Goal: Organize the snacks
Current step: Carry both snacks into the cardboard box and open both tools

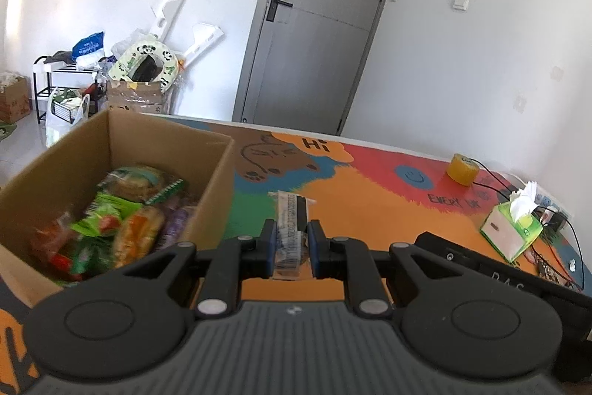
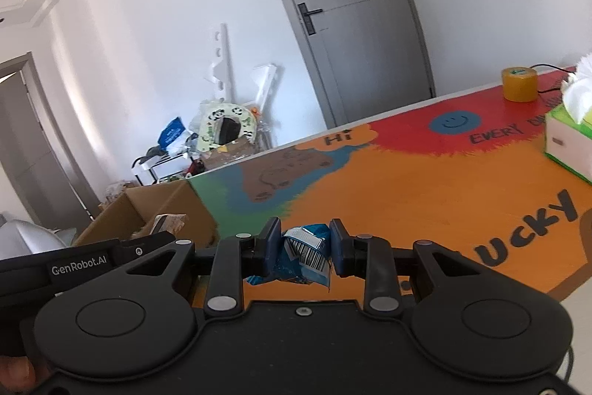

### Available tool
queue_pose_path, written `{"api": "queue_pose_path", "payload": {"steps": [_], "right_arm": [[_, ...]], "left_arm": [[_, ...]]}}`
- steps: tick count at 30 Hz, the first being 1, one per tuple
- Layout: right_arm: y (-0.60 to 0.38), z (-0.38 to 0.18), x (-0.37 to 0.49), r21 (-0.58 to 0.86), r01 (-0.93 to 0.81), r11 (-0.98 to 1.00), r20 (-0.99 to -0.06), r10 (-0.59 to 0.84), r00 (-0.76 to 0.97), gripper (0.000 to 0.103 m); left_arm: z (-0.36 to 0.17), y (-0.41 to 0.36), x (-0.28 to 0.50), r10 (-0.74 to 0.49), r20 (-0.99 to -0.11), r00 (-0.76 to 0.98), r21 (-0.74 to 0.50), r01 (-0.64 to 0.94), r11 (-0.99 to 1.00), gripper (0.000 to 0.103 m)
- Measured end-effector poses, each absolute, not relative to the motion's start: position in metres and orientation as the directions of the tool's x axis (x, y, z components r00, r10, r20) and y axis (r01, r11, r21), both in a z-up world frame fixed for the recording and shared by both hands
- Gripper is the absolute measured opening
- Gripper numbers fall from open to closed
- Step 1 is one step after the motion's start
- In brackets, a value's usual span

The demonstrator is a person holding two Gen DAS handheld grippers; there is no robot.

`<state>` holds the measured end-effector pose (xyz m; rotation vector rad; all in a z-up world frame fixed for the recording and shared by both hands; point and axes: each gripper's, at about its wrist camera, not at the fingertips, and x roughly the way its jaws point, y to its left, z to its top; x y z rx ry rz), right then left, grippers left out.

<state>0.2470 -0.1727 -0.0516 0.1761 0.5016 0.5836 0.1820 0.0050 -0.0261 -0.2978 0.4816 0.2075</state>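
Two claws each pinched a snack above the tabletop (image 1: 370,206): the left claw (image 1: 292,247) a clear-wrapped bar (image 1: 290,221) beside the cardboard box (image 1: 155,139), the right claw (image 2: 304,245) a crumpled blue packet (image 2: 303,254).

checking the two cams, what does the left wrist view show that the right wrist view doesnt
Only the left wrist view: the snacks piled inside the cardboard box, and the left gripper shut on a clear-wrapped snack.
Only the right wrist view: the right gripper shut on a blue snack packet, and the word LUCKY on the mat.
Both: the box, yellow tape roll, tissue box, grey door.
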Motion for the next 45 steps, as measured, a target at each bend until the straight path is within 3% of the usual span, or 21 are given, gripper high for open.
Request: {"api": "queue_pose_path", "payload": {"steps": [24, 45], "right_arm": [[-0.092, -0.029, 0.214, 0.26, -0.644, 0.719, -0.362, 0.691, 0.626, 0.03], [-0.031, -0.023, 0.203, 0.205, -0.696, 0.688, -0.387, 0.71, 0.588, 0.03]], "left_arm": [[-0.006, 0.1, 0.111, 0.295, -0.446, 0.845, -0.242, -0.431, 0.869, 0.017], [-0.019, 0.145, 0.111, 0.277, -0.49, 0.827, -0.307, -0.461, 0.833, 0.021]]}}
